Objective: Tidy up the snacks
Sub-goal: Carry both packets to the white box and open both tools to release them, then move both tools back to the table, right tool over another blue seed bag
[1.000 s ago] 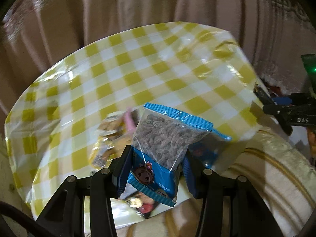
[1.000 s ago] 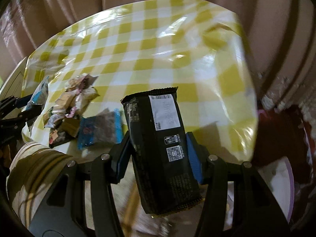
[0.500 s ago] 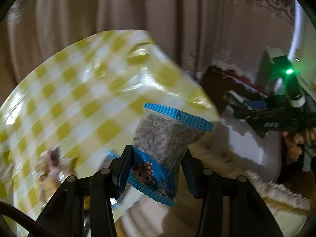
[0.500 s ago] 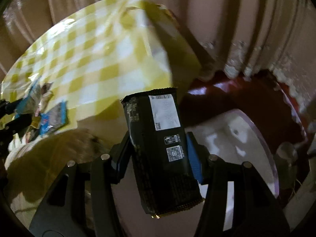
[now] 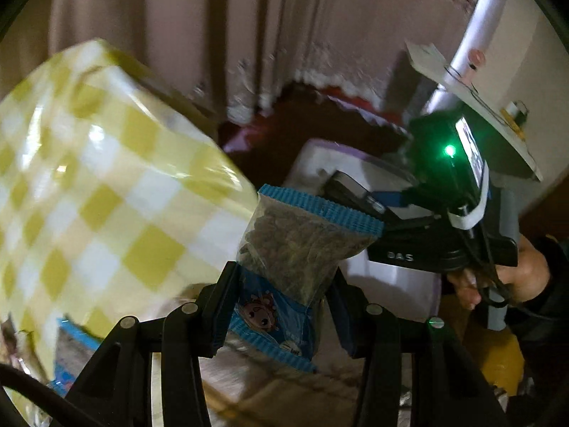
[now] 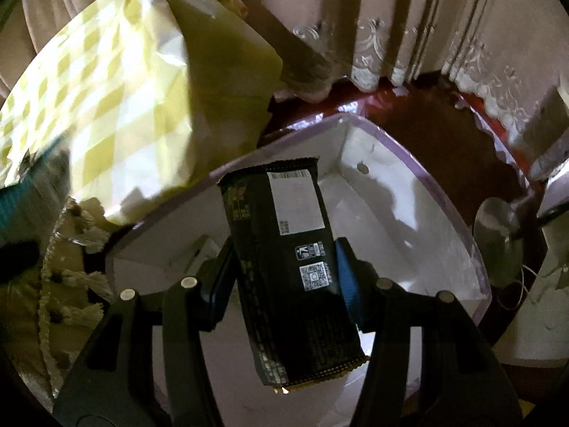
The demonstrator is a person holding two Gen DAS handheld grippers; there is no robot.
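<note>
My left gripper [image 5: 284, 306] is shut on a clear and blue bag of seeds [image 5: 302, 249], held past the right edge of the yellow checked table [image 5: 106, 192]. My right gripper [image 6: 284, 270] is shut on a long black snack packet [image 6: 288, 259], which hangs over the inside of a white box with a lilac rim [image 6: 409, 213]. In the left wrist view the same white box [image 5: 313, 153] shows behind the seed bag, and the right gripper [image 5: 359, 195] with a hand [image 5: 515, 277] on it sits over it.
Curtains [image 6: 391, 17] hang behind the box, above a dark red floor [image 6: 444, 135]. The tablecloth's overhang [image 6: 220, 82] drops close to the box's left rim. A blue snack packet [image 5: 71, 352] lies on the table at lower left. A fringed cloth [image 6: 64, 277] sits at the left.
Both grippers swung right, off the table and toward the white box, each keeping its packet. The table slid to the left of both views and the box came under the right gripper.
</note>
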